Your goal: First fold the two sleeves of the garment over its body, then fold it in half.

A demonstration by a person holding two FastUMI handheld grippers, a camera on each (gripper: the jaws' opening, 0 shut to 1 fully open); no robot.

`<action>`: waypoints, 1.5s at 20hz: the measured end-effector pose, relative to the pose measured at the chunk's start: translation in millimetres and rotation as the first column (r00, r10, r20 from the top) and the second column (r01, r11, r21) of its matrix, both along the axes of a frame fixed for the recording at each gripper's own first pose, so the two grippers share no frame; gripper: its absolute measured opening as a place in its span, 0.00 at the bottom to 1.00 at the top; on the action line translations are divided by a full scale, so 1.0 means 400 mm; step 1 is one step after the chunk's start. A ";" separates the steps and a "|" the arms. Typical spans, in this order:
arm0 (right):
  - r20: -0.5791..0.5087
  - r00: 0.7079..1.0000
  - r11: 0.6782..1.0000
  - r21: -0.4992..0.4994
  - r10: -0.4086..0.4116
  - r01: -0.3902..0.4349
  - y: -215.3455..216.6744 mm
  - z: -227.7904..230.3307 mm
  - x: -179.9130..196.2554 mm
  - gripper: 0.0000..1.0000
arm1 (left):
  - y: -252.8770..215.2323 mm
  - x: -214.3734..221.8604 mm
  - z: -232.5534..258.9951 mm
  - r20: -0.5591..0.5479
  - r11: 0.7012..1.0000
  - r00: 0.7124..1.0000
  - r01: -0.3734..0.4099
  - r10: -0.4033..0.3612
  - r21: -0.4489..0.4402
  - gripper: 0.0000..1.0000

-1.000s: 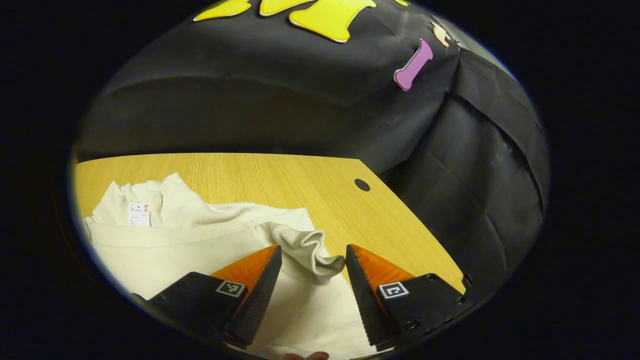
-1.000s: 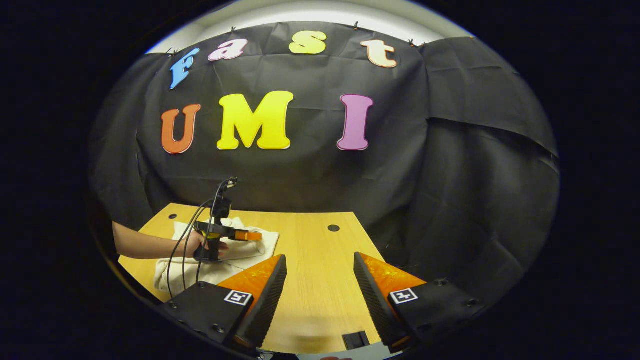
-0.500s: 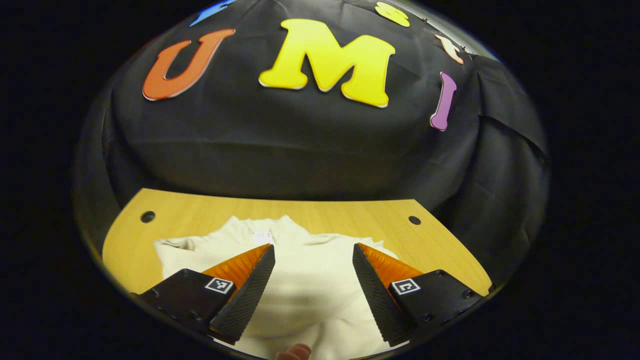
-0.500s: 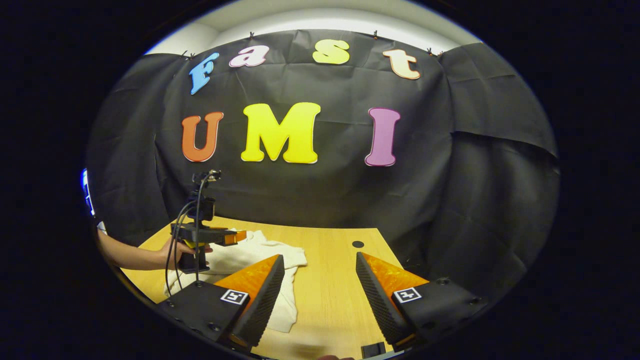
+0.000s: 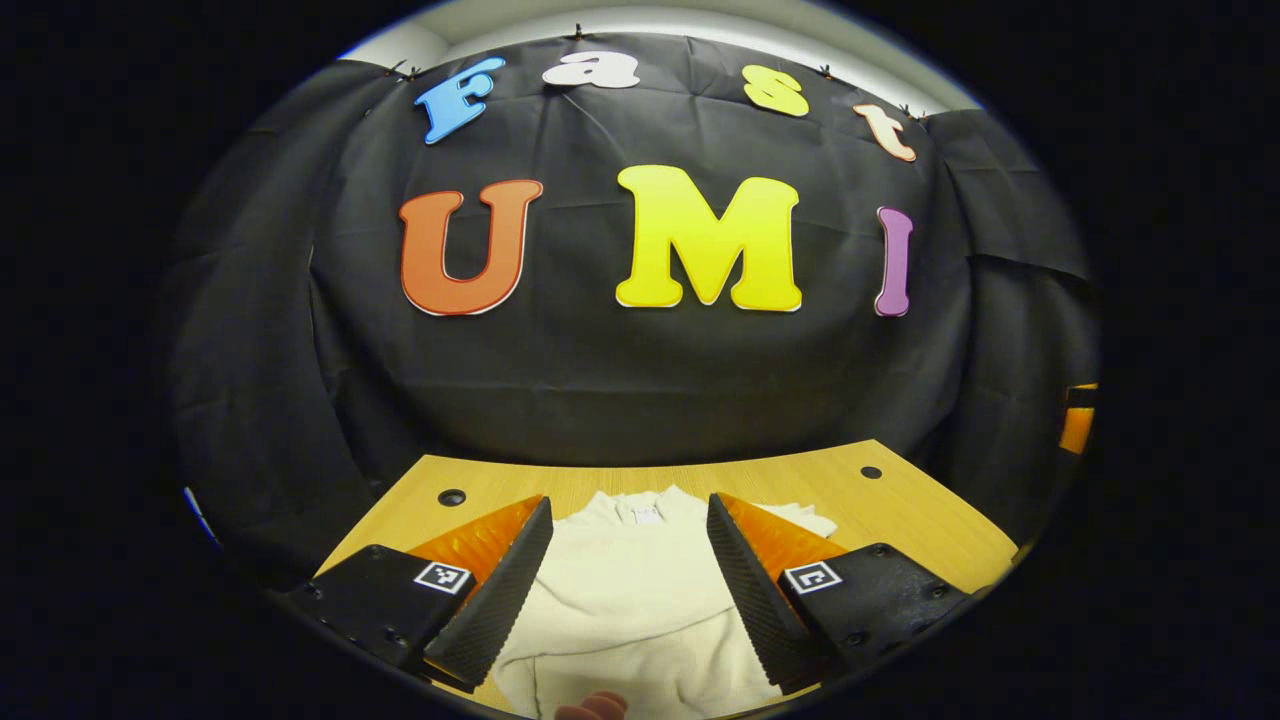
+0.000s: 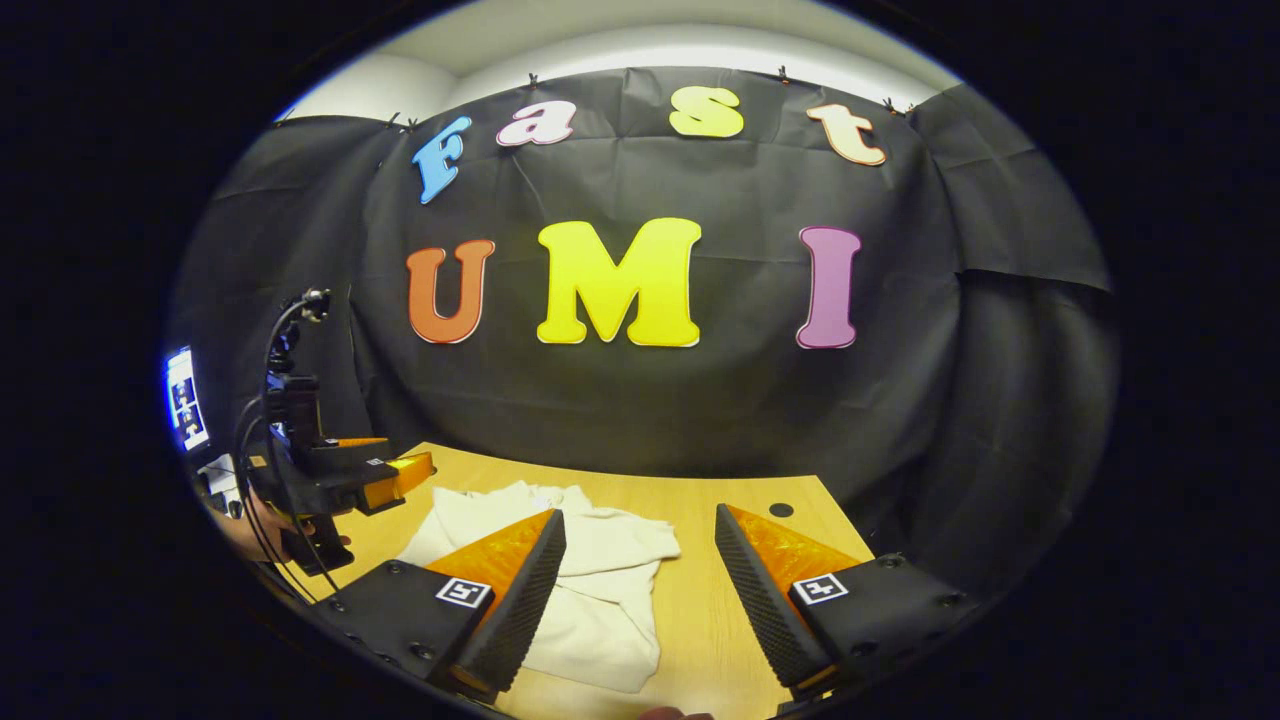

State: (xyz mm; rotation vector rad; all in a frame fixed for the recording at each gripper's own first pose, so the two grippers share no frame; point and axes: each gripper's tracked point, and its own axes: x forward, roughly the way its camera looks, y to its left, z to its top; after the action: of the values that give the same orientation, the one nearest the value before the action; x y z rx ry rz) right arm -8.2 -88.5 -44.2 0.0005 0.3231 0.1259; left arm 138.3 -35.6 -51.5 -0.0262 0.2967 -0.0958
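Two grippers: both spread, gripping nothing.
Left gripper (image 5: 628,545): has let go of the sleeve and backed off at 6 o'clock.
Garment (image 5: 640,600): cream, table (image 5: 930,525) centre, sleeves seemingly folded in.
Right gripper (image 6: 640,555): hovers at garment's 3 o'clock.
Remaining: halving fold.

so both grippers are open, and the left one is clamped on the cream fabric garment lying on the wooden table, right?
Not clamped. In the left gripper view the left gripper is open above the cream fabric garment, gripping nothing. The right gripper is open too, and the garment lies on the wooden table.
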 end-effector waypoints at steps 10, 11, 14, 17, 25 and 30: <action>-0.109 0.992 0.997 -0.014 0.069 -0.071 0.017 -0.120 0.005 0.94 | 0.119 -0.188 -0.095 -0.119 0.999 0.992 -0.036 0.036 0.010 0.98; -0.126 0.989 0.997 -0.009 0.075 -0.076 0.015 -0.131 0.002 0.94 | 0.123 -0.205 -0.116 -0.148 0.999 0.988 -0.035 0.035 0.002 0.98; -0.180 0.980 0.996 -0.003 0.085 -0.087 0.013 -0.185 -0.014 0.94 | 0.131 -0.258 -0.192 -0.249 0.999 0.968 -0.023 0.013 -0.035 0.98; -0.256 0.963 0.996 -0.020 0.080 -0.088 -0.025 -0.269 -0.038 0.94 | 0.182 -0.317 -0.287 -0.350 0.998 0.936 -0.044 0.027 -0.038 0.98; -0.518 0.855 0.997 -0.031 0.040 -0.065 -0.120 -0.542 -0.171 0.95 | 0.224 -0.501 -0.562 -0.609 0.988 0.791 -0.037 -0.064 -0.151 0.99; -0.629 0.776 0.995 -0.051 0.038 -0.091 -0.103 -0.673 -0.216 0.95 | 0.233 -0.518 -0.636 -0.685 0.979 0.726 -0.092 -0.060 -0.184 0.99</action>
State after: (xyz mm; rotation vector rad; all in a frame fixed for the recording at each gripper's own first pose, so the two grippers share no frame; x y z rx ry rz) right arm -94.7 -129.6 -313.4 -0.0486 1.0062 0.1804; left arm -68.8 57.8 -305.9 -0.2789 1.0445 -0.0963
